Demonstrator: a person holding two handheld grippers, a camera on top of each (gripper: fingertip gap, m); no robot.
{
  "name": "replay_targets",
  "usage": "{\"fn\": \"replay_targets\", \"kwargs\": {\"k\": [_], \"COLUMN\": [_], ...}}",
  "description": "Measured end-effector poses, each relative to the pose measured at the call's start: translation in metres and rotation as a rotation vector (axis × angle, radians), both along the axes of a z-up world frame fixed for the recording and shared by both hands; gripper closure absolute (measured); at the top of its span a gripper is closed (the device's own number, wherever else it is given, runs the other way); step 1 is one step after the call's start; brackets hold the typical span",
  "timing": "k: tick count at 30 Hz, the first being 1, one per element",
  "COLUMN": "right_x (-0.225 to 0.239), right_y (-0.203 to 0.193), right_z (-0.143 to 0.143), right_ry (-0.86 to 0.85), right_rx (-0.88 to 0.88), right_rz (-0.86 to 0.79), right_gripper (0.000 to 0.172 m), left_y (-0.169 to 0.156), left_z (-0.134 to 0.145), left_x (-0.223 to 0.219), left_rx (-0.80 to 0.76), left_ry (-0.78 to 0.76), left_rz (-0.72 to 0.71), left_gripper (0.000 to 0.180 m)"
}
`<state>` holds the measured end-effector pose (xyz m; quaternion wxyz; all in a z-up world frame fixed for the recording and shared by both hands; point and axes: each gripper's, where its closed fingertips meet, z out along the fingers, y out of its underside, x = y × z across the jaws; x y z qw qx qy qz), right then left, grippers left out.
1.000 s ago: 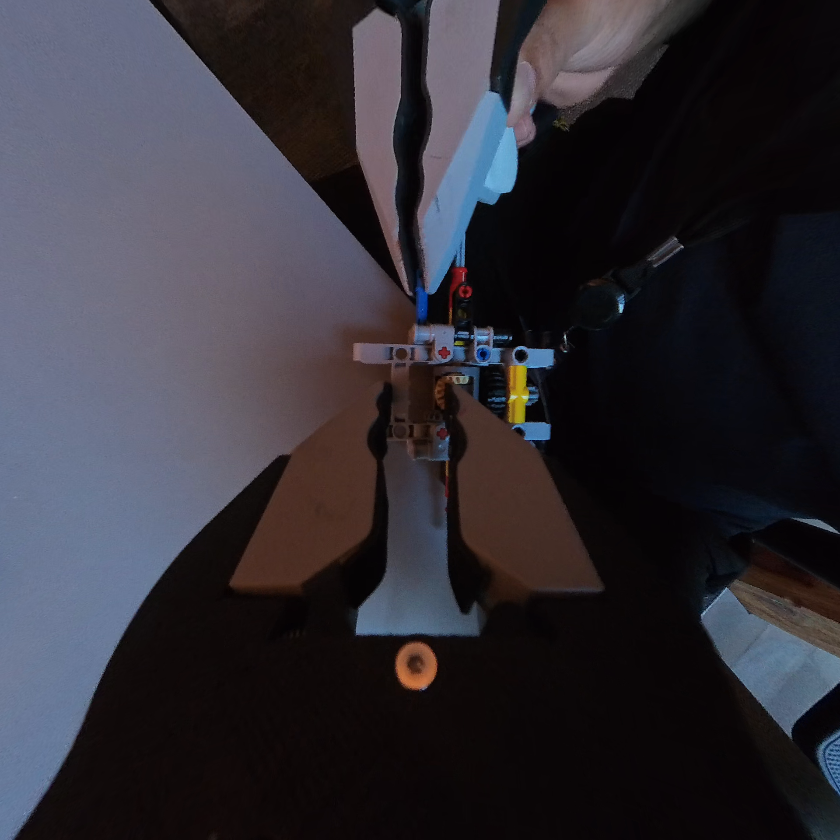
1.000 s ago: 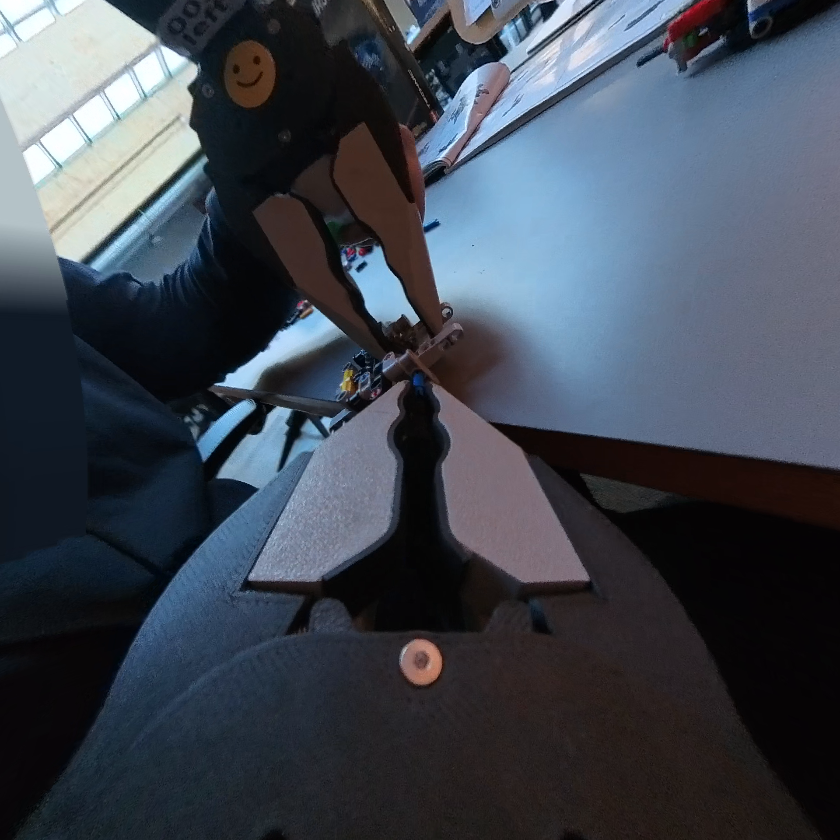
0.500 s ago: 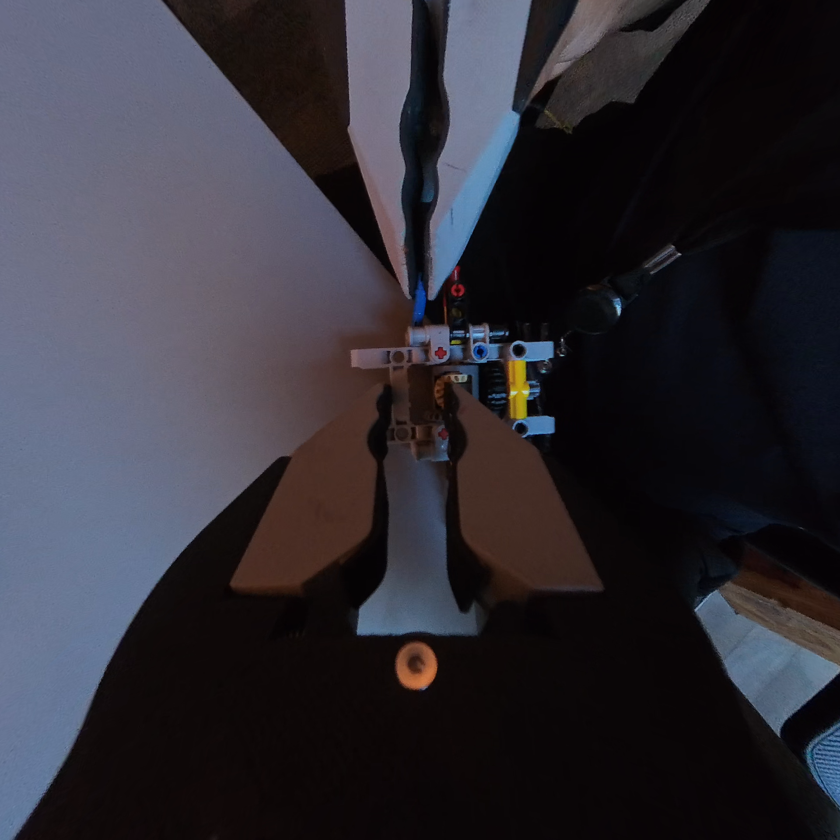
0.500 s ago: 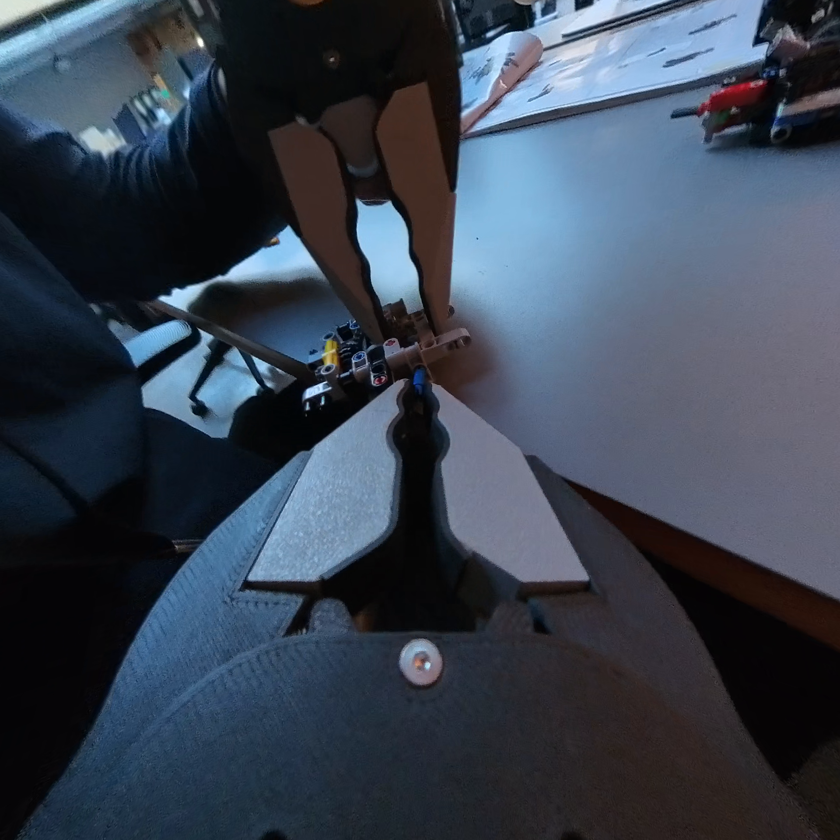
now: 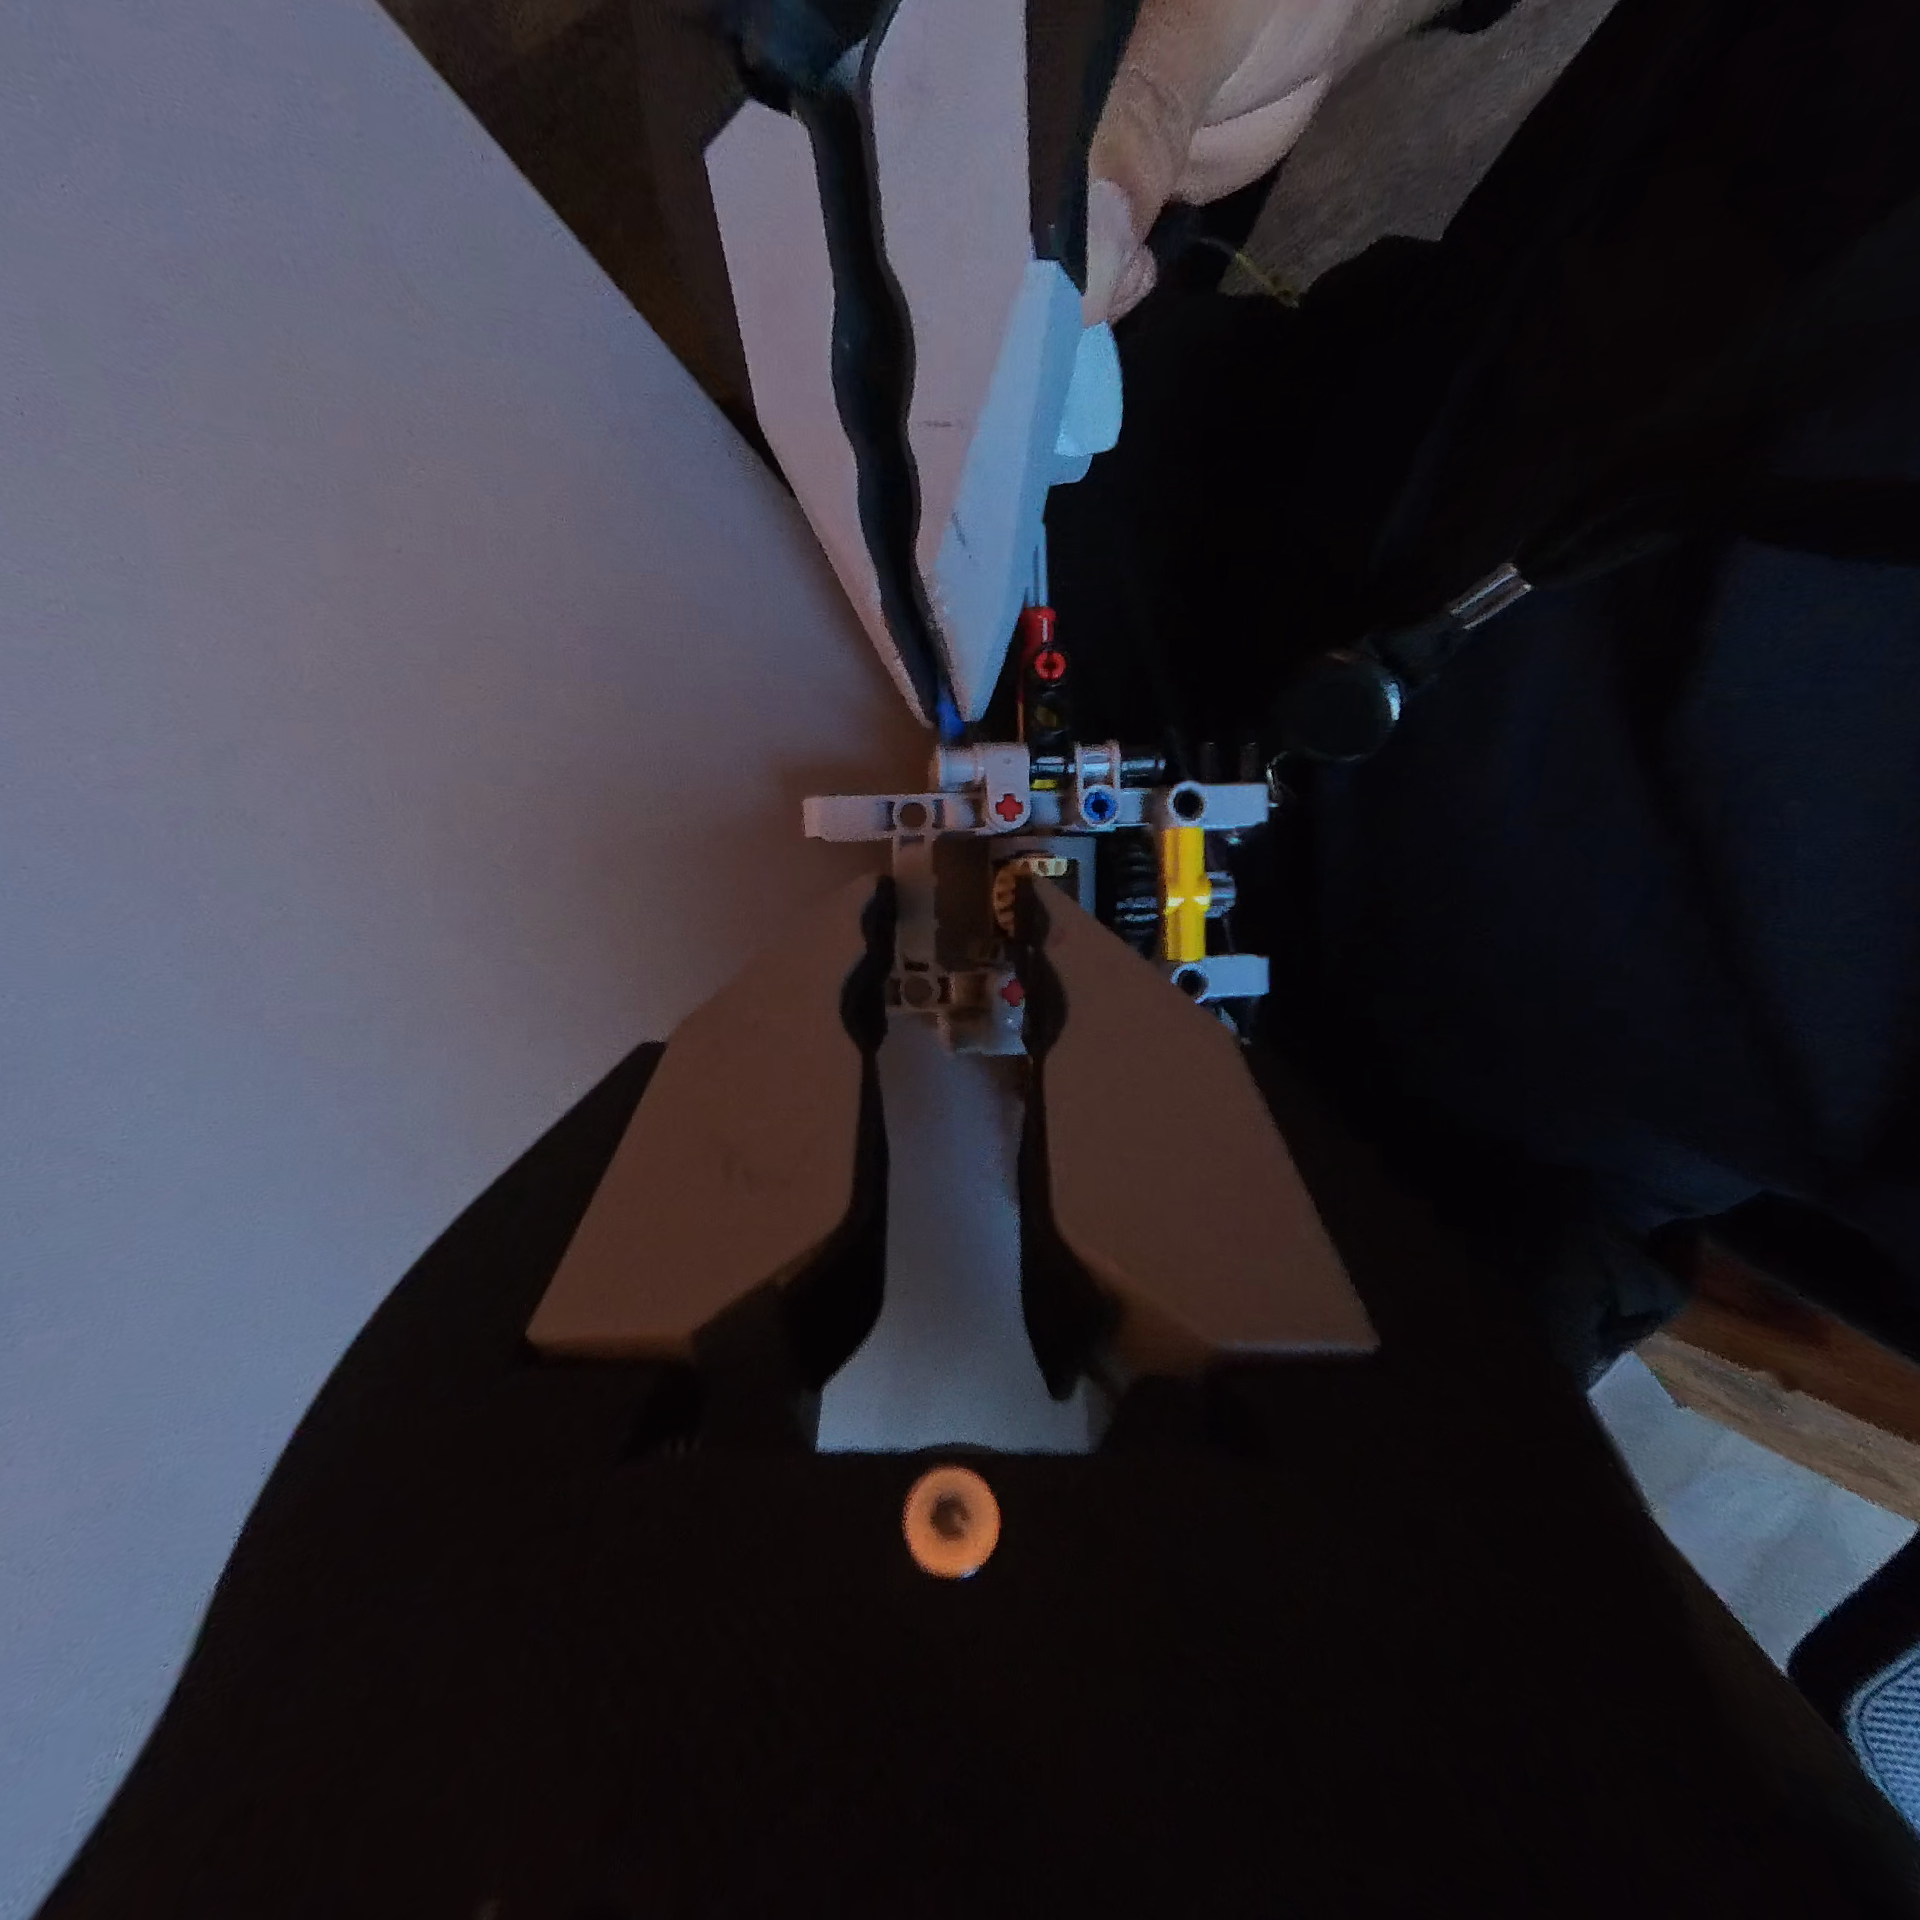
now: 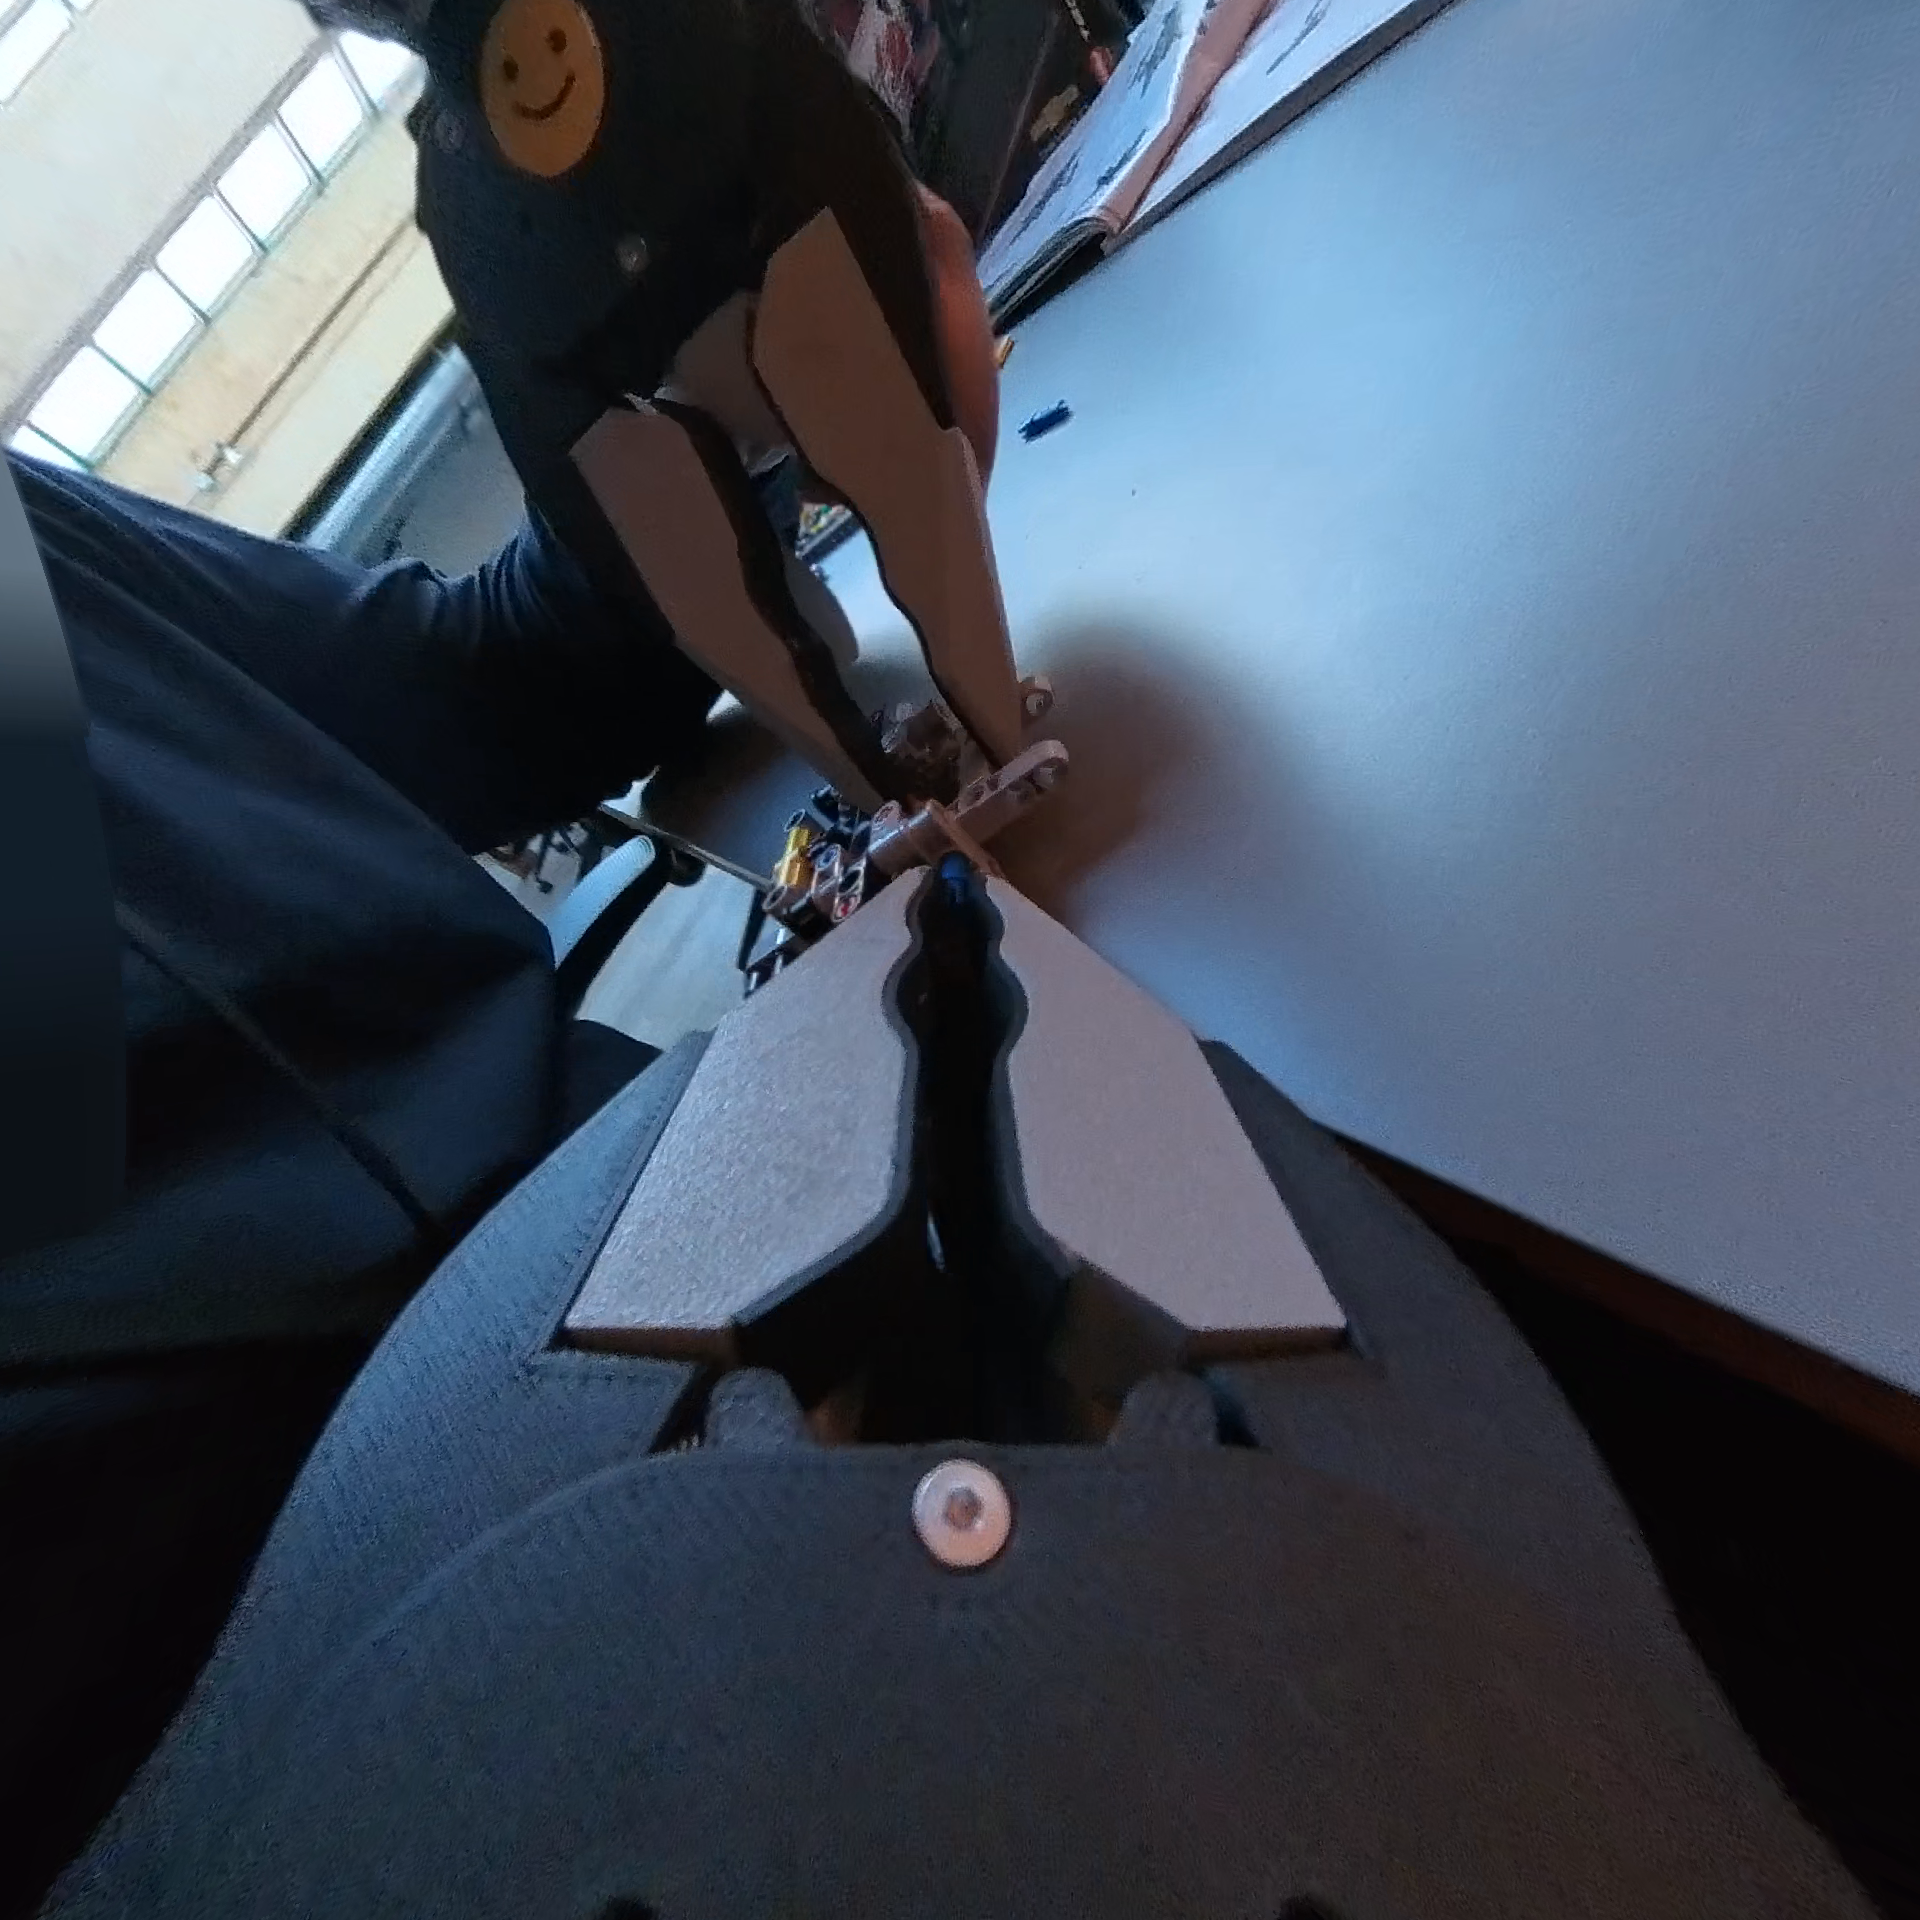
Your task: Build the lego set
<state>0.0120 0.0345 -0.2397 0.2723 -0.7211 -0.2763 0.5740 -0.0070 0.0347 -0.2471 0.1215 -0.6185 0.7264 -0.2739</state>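
My left gripper (image 5: 954, 914) is shut on a grey building-brick assembly (image 5: 1039, 821) of beams, pins, a yellow connector and a black spring, held at the table's edge. It also shows in the right wrist view (image 6: 935, 748), gripping the same assembly (image 6: 966, 800). My right gripper (image 6: 951, 883) is shut on a small blue pin (image 6: 951, 868) and holds its tip against a grey connector on top of the assembly. In the left wrist view the right gripper (image 5: 948, 717) comes down from above with the blue pin (image 5: 945, 715) at its tips.
A grey table (image 6: 1455, 623) runs to the right; an open instruction booklet (image 6: 1122, 166) lies at its far end and a loose blue piece (image 6: 1044, 418) on its top. A person's dark sleeve (image 6: 312, 675) and a chair (image 6: 613, 883) are at the left. My left and right fingertips are right by each other.
The right gripper has tilted and swung while keeping the blue pin's tip at the assembly's top connector. The left gripper holds the assembly in the same grasp.
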Motion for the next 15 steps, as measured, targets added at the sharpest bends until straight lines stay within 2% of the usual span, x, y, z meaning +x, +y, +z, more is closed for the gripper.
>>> {"fn": "replay_targets", "kwargs": {"k": [7,15], "right_x": [0.0,0.013], "right_y": [0.001,0.008], "right_z": [-0.001,0.014], "right_ry": [-0.154,-0.059], "right_rx": [0.199,0.18], "right_rz": [0.096,0.08], "right_gripper": [0.17,0.172], "left_y": [0.001,0.004], "left_z": [0.0,0.0], "left_x": [0.0,-0.001], "left_rx": [-0.004,-0.013], "left_ry": [-0.001,-0.004], "left_rz": [0.001,0.023], "left_gripper": [0.161,0.16]}}
